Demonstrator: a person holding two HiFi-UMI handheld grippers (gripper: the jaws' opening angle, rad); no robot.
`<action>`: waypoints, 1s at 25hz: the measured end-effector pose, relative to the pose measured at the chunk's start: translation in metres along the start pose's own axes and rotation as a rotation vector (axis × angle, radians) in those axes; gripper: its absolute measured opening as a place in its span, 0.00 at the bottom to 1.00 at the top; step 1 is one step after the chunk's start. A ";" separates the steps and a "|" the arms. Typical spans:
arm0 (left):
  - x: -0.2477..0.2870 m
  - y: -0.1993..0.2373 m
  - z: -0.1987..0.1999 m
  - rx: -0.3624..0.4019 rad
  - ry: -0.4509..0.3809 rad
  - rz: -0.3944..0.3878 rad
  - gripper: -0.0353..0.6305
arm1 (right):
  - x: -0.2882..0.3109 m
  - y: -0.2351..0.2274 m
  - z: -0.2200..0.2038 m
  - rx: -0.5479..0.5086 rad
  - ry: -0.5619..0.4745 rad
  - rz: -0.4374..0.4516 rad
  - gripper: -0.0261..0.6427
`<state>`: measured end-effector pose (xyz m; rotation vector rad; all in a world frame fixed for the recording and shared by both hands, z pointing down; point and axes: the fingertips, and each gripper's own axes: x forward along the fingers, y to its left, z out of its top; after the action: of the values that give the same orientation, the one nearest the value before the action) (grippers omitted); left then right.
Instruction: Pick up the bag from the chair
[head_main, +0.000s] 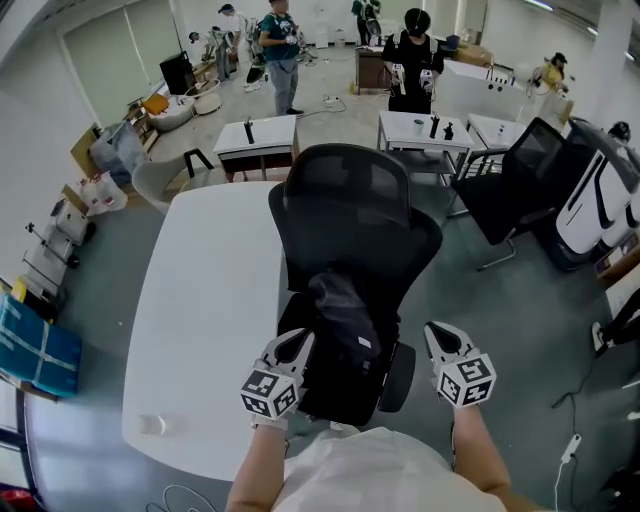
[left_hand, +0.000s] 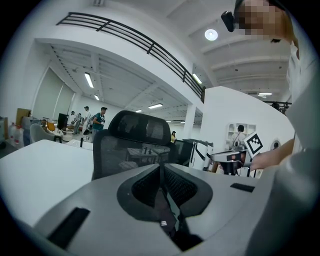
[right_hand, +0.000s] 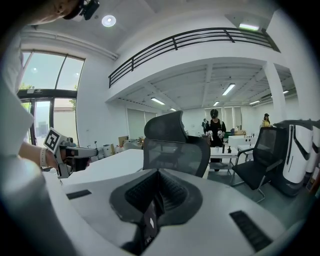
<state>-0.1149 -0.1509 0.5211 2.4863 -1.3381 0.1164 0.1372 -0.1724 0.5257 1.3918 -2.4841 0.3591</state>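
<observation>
The dark bag (head_main: 345, 318) slumps on the seat of the black chair (head_main: 350, 200), against its backrest. At its 8 o'clock sits the left tool (head_main: 298, 345), at 4 the right tool (head_main: 438, 338) — both pinched together, empty. My call: spread one wide, then take a top fold — clear of the counter (head_main: 200, 320) at 9.

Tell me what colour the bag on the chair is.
The bag is dark grey, almost black; the head view shows it best.
</observation>
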 end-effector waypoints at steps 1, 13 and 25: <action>0.003 0.004 0.001 0.004 0.002 -0.005 0.12 | 0.006 0.002 0.002 -0.002 -0.002 0.003 0.07; 0.034 0.038 -0.012 0.020 0.061 -0.045 0.12 | 0.061 0.024 -0.004 0.001 0.039 0.077 0.07; 0.065 0.062 -0.039 -0.009 0.119 0.003 0.12 | 0.115 0.035 -0.029 0.010 0.111 0.206 0.07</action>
<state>-0.1267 -0.2222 0.5868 2.4287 -1.2915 0.2546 0.0525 -0.2358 0.5901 1.0904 -2.5418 0.4781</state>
